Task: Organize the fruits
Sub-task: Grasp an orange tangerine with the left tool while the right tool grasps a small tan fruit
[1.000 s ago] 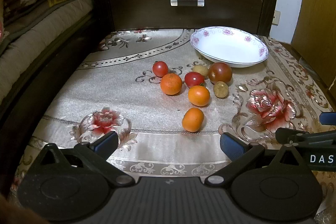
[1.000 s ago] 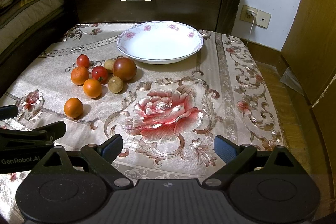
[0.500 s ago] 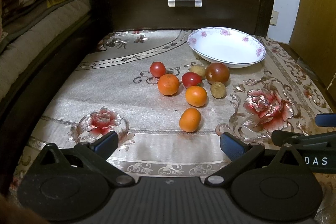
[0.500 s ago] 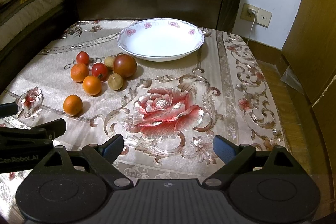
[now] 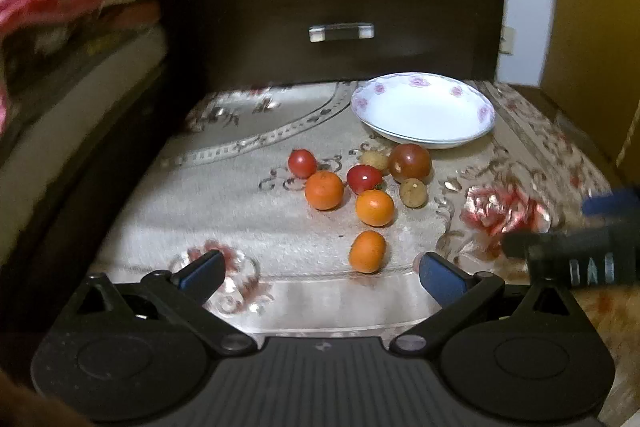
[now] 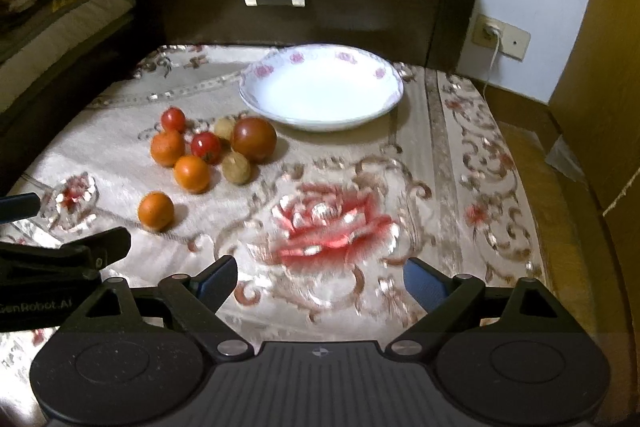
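Surface draped in cream rose-patterned cloth is carrying a white floral-rimmed ceramic bowl at the far side. Left tongs and right tongs are gaping wide, holding nothing. Small round orange, red and tan fruits are clustering just left of the bowl, nearer.

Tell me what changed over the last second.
Both grippers moved forward toward the fruit, still open: left gripper, right gripper. Nothing was grasped or released. The fruits, like the nearest orange, and the empty plate have not moved on the cloth.
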The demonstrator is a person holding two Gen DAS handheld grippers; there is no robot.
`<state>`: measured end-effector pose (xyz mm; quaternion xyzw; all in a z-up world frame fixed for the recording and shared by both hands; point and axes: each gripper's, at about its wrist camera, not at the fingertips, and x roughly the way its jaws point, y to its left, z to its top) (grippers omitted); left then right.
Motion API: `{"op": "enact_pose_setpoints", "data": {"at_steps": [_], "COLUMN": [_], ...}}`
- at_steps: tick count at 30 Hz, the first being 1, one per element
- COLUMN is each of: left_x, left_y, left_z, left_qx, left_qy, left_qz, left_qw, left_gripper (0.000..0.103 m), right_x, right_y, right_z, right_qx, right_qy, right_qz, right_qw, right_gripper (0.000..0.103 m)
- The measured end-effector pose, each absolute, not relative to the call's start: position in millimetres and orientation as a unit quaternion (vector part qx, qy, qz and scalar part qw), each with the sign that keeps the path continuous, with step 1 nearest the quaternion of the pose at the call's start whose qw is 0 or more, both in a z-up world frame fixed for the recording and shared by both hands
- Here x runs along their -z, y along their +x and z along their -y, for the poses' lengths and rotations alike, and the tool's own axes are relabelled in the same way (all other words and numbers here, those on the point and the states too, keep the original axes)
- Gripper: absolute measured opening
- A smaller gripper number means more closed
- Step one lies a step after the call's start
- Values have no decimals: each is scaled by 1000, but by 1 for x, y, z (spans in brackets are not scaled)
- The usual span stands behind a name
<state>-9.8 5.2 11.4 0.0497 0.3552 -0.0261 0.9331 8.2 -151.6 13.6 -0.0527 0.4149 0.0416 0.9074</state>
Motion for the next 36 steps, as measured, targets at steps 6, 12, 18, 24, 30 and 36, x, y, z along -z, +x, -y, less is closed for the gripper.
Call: {"op": "enact_pose_setpoints", "data": {"at_steps": [6, 12, 18, 24, 30, 36], "left_x": [0, 12, 24, 25, 28, 29], "left_y": [6, 30, 45, 49, 54, 52], "left_z": [4, 16, 9, 5, 11, 16], "left_qx": [63, 80, 75, 84, 97, 96], "left_qy": [55, 68, 52, 37, 47, 68], "left_qz": [-371, -385, -411, -417, -409, -398], "left_qw": [925, 917, 907, 904, 906, 910], "left_gripper": [103, 77, 58, 46, 41, 41], "right_x": [-18, -16, -13, -4, 5, 13], "right_y": [32, 51, 73, 89, 102, 112], "right_z": [144, 145, 145, 136, 127, 117], "right_qx": [-71, -110, -155, -185, -203, -221], "right_qy": [-63, -91, -71, -64, -63, -64], "right_qz": [-414, -417, -430, -440, -451, -457], "right_qw": [905, 897, 886, 876, 867, 859], "right_gripper": [83, 72, 61, 54, 37, 29]}}
